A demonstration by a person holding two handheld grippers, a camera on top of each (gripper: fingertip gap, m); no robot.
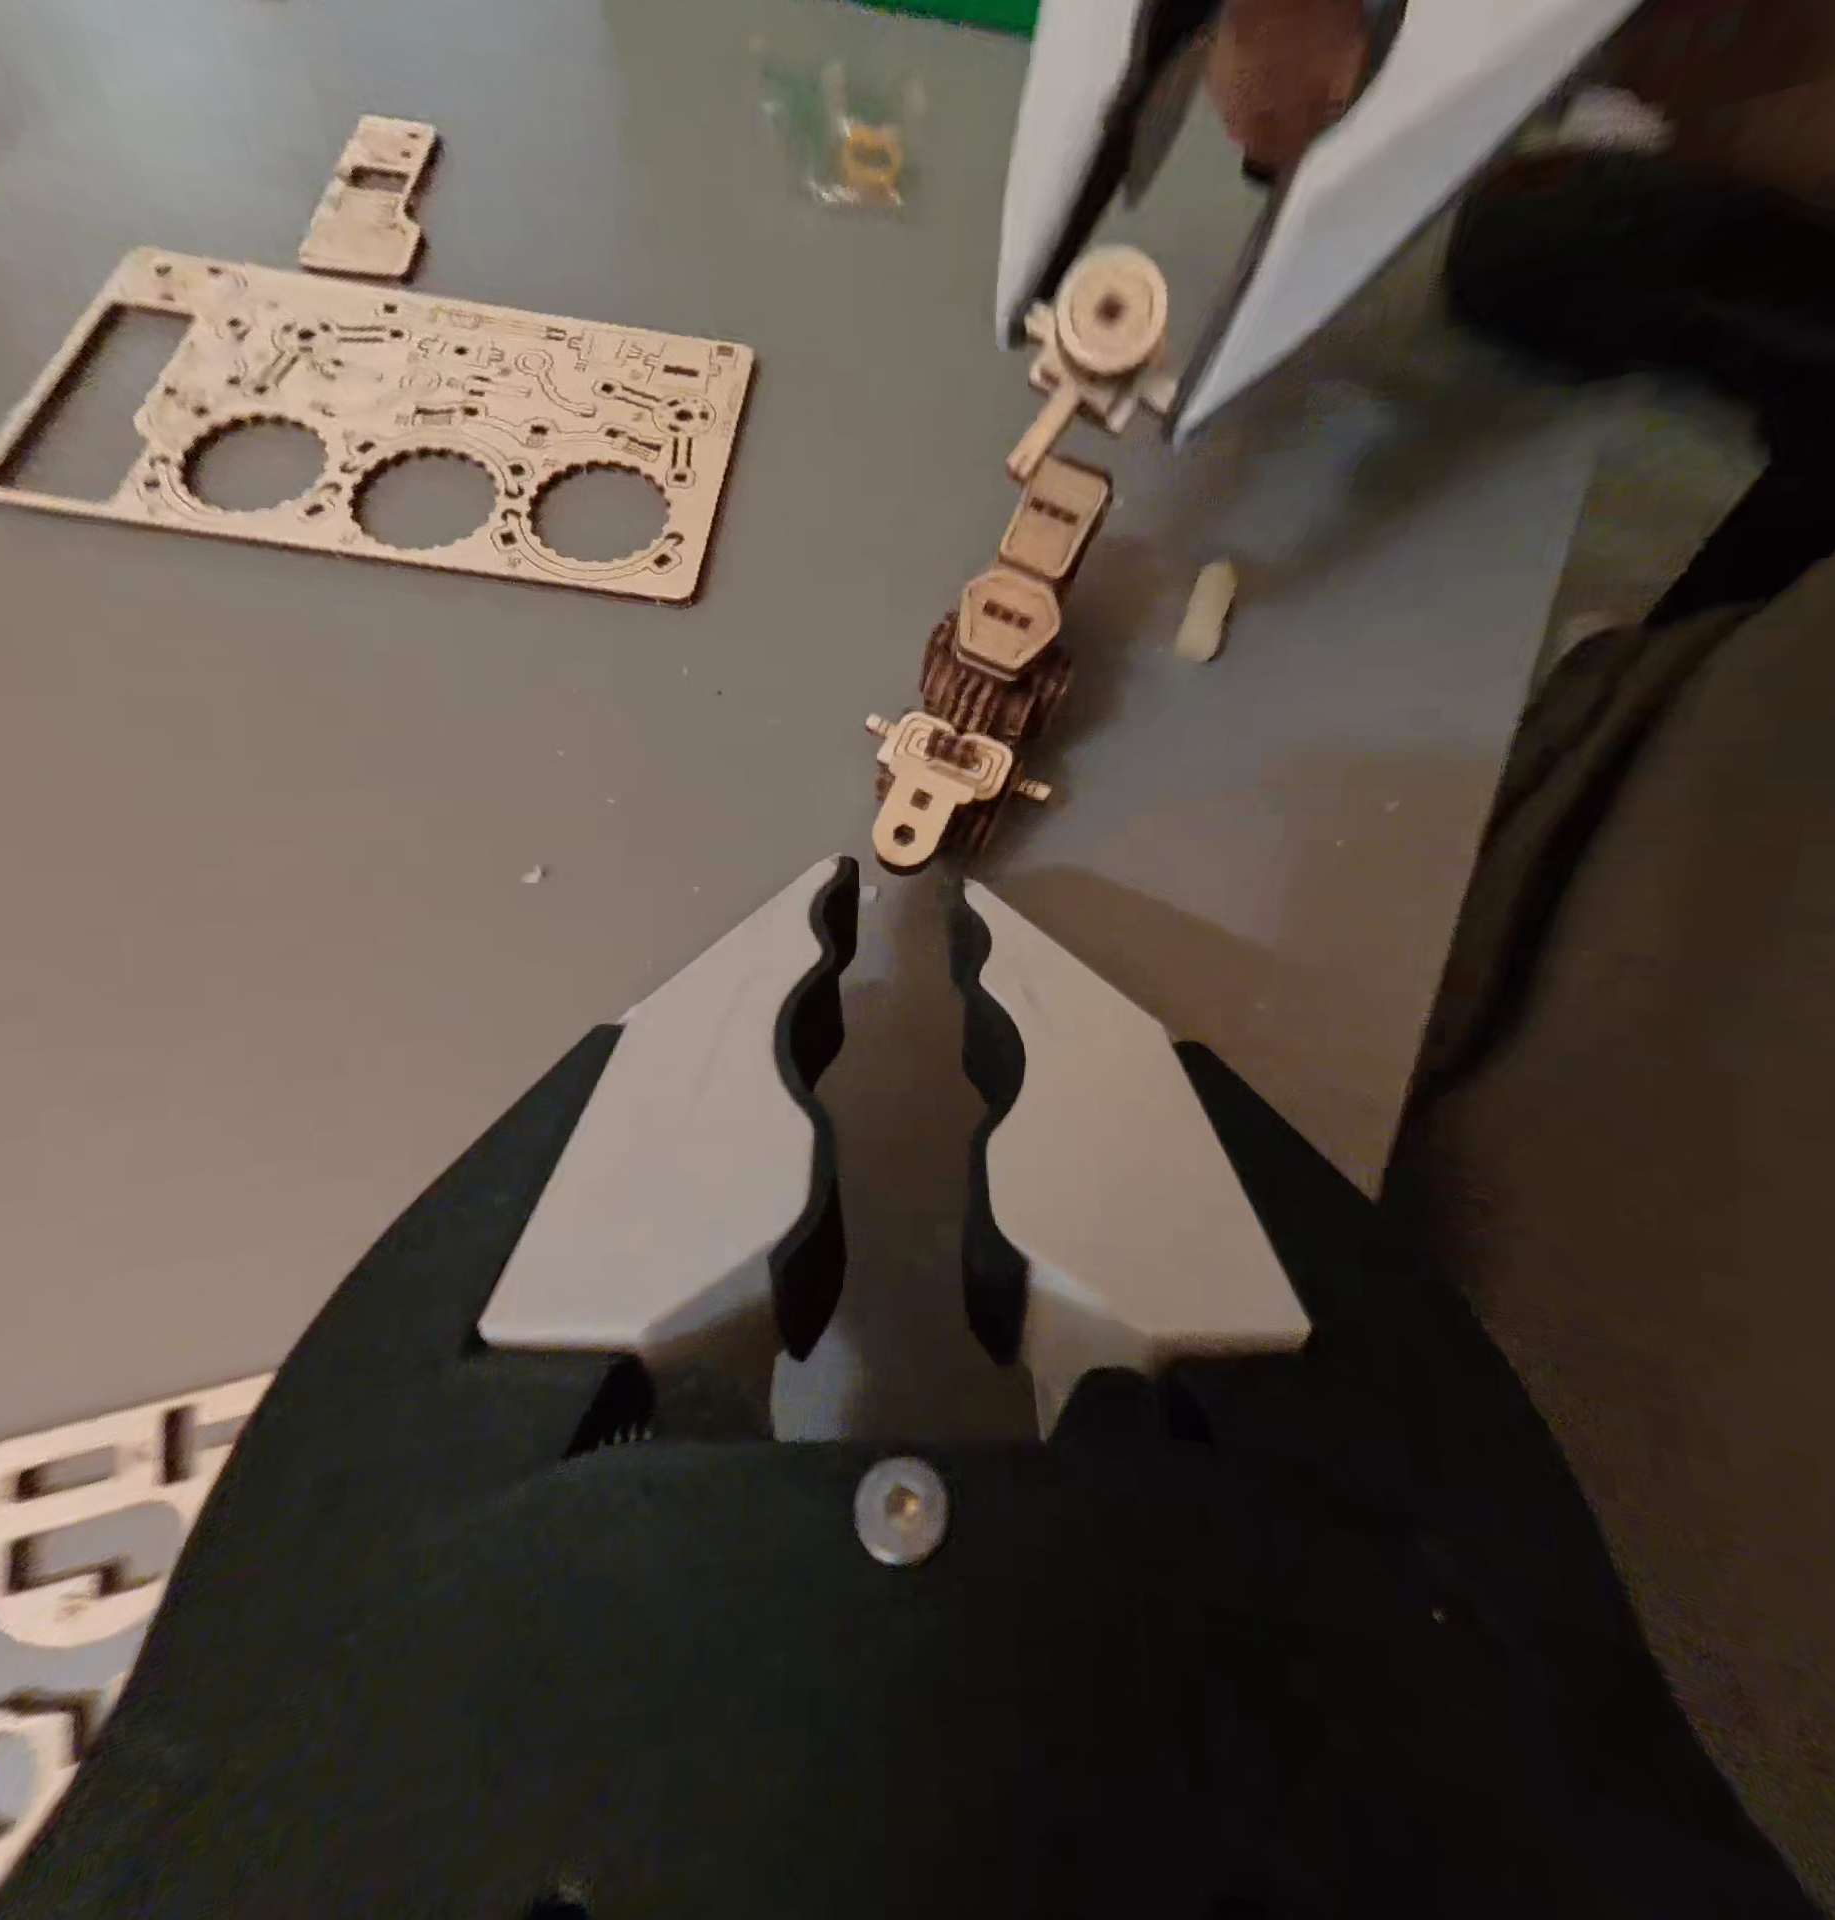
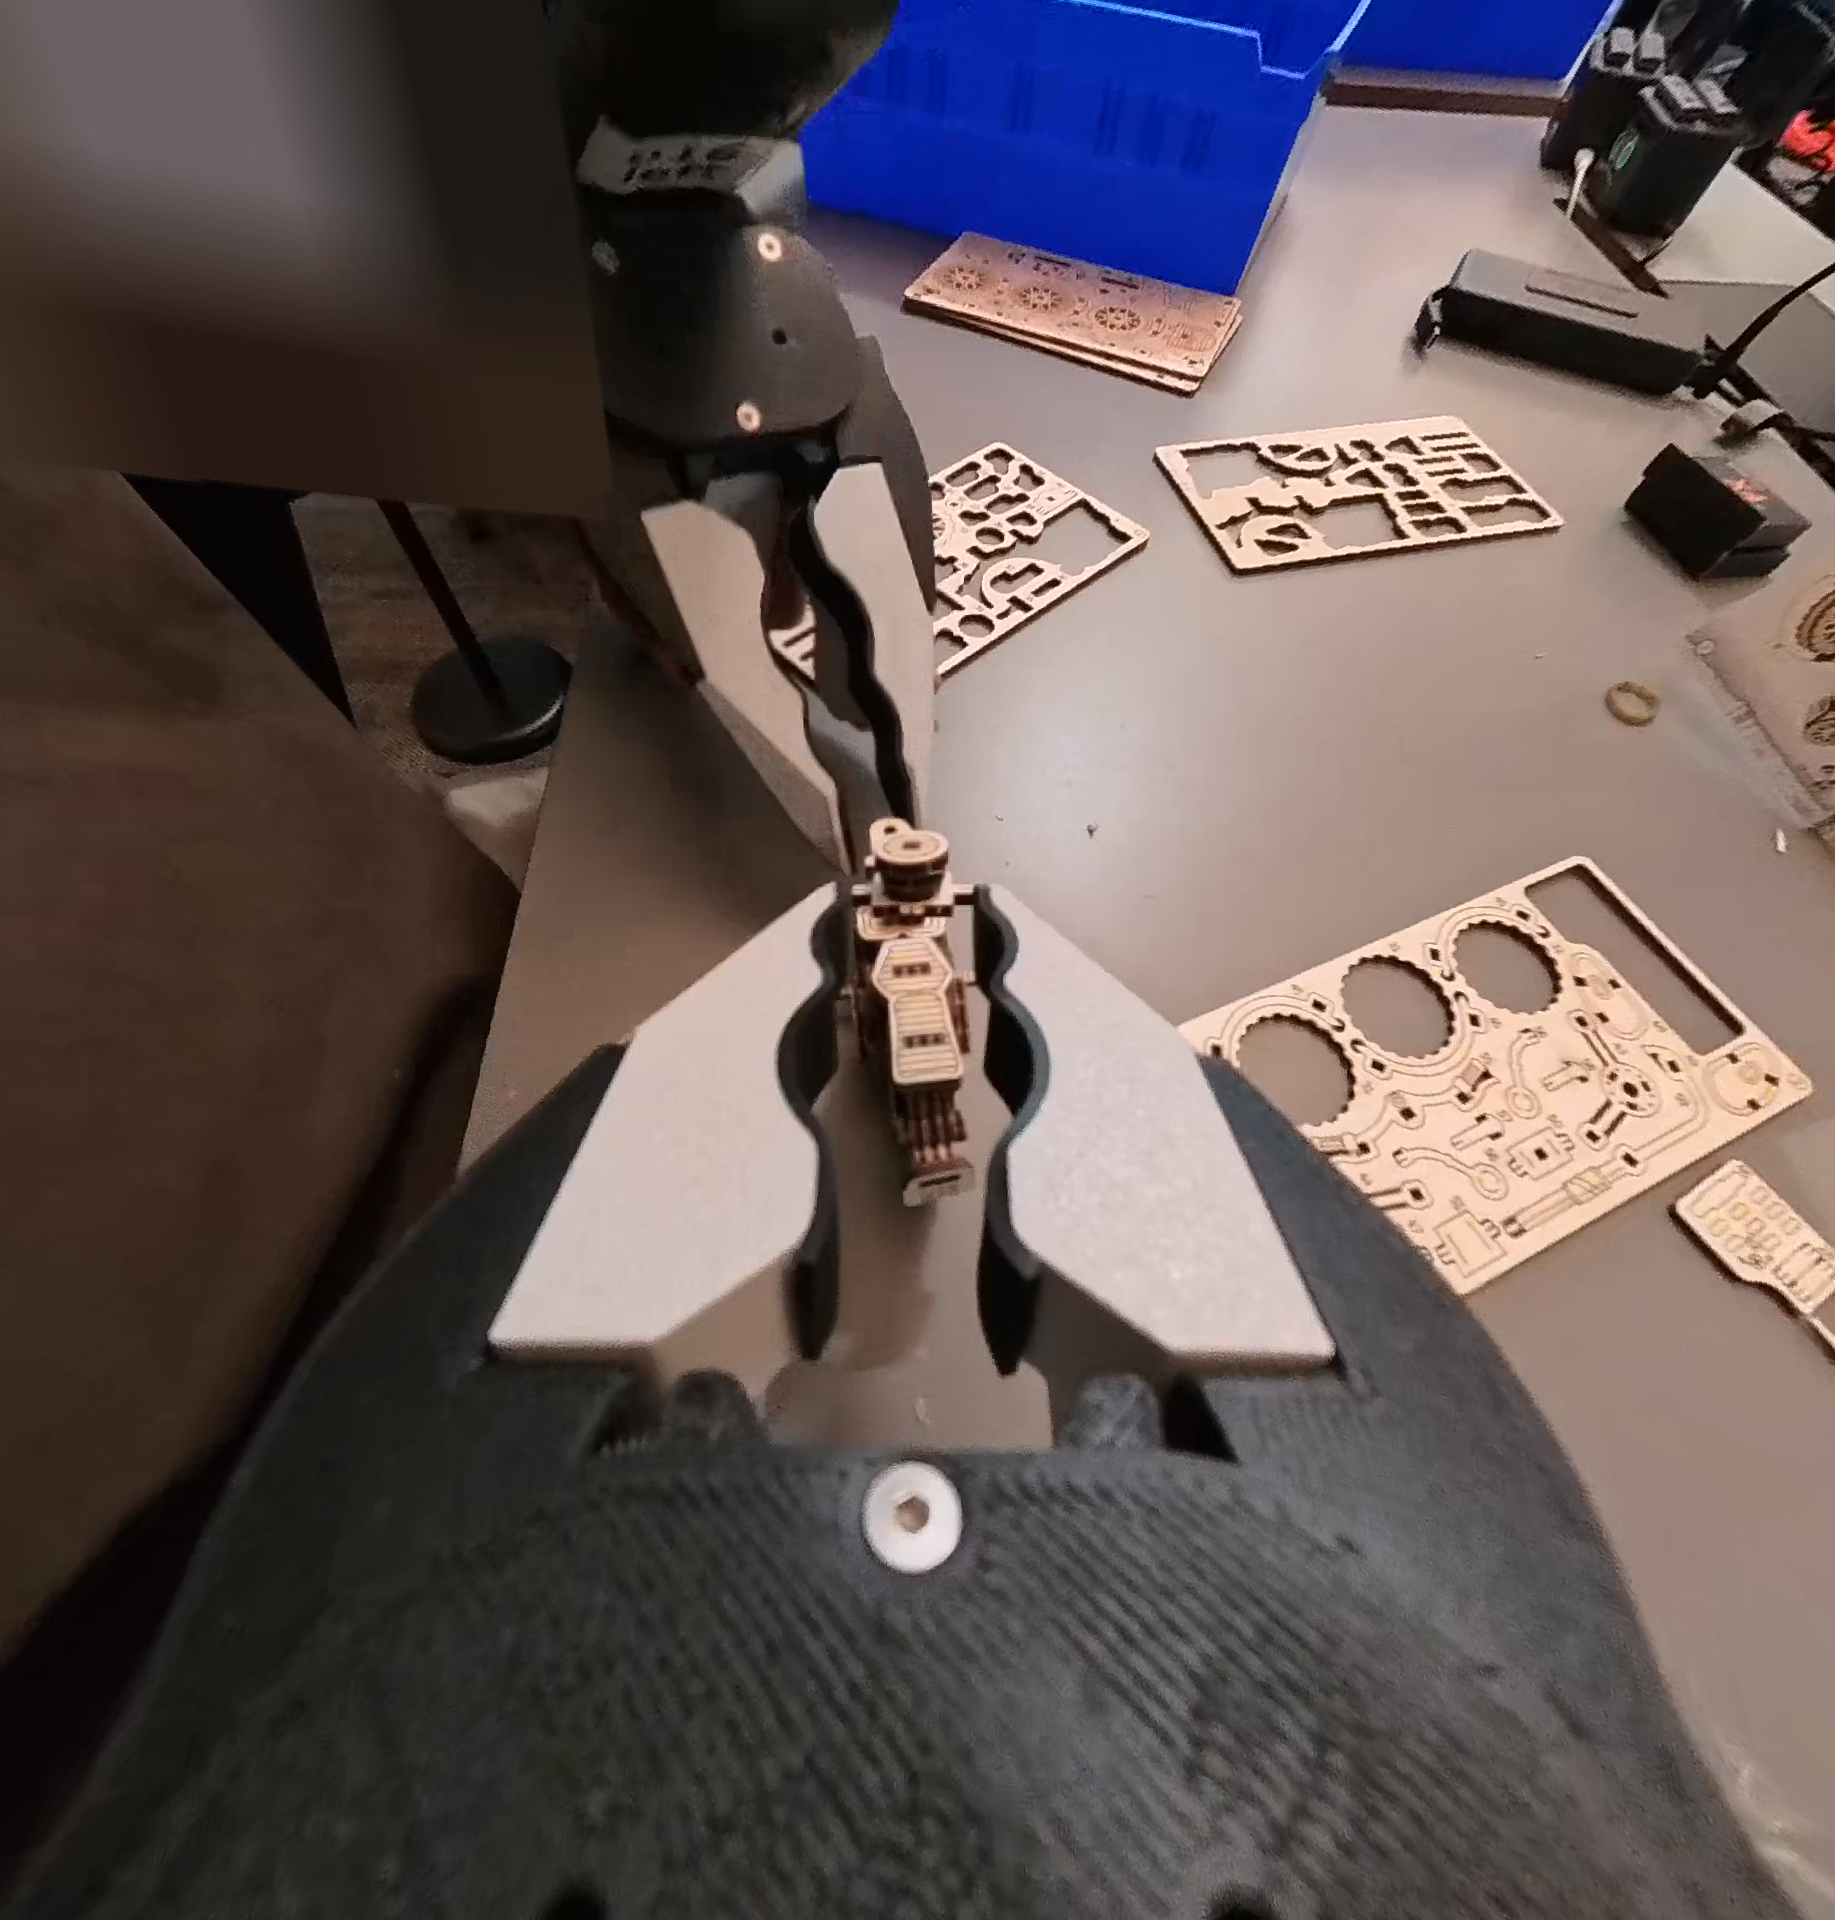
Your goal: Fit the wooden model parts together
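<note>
Wooden model (image 2: 911, 1023) sits near the bench's edge, its far end pinched between the right gripper (image 2: 918, 914)'s narrowly parted jaws, while the left gripper (image 1: 900, 878), slightly spread and empty, hovers just beside it.

Right gripper (image 1: 1110, 384) body cut off by top edge, motion-blurred. Small packet (image 1: 859, 145) blurred, contents unreadable. Wooden sheet (image 1: 61, 1538) cropped at left edge, partly hidden behind left gripper (image 1: 897, 883).
</note>
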